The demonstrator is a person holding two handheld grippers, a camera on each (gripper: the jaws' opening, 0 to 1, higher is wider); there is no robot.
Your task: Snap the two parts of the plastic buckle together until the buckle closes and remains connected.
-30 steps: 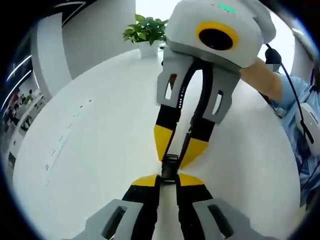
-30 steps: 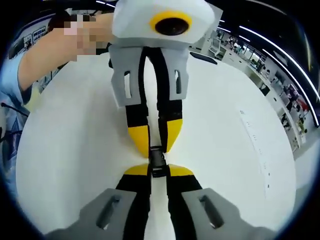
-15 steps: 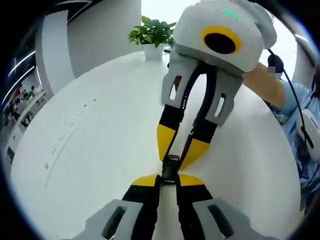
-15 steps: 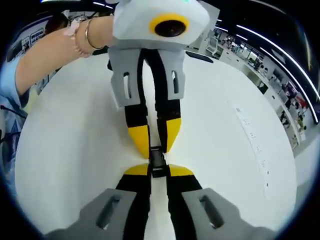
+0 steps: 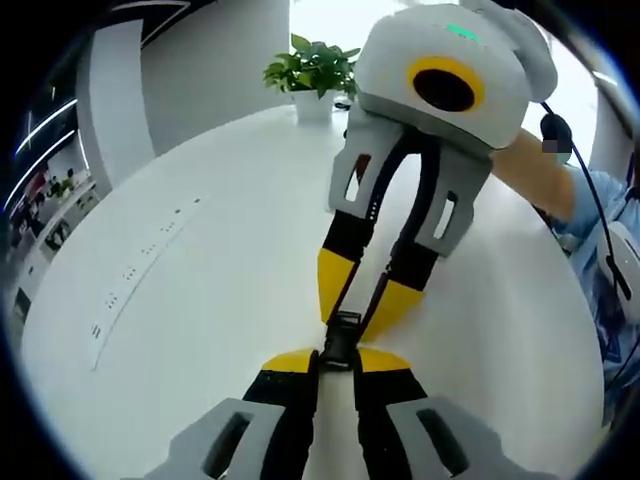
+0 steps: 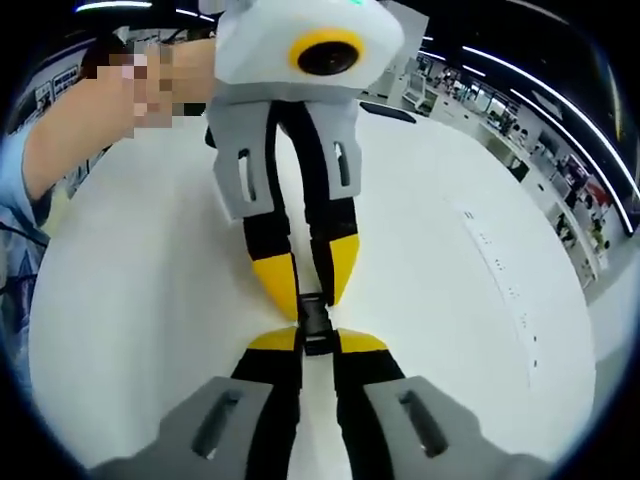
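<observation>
The left claw [image 5: 336, 352] and right claw [image 6: 317, 340] stay clenched on opposite ends of the black buckle [image 5: 341, 338], tip to tip above the middle of the white surface [image 5: 200, 300]. The grip looks unchanged from earlier; the views have shifted slightly.

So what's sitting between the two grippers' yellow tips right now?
The black plastic buckle, pinched from both ends by the left gripper and right gripper. Both gripper views show it, over the white table.
</observation>
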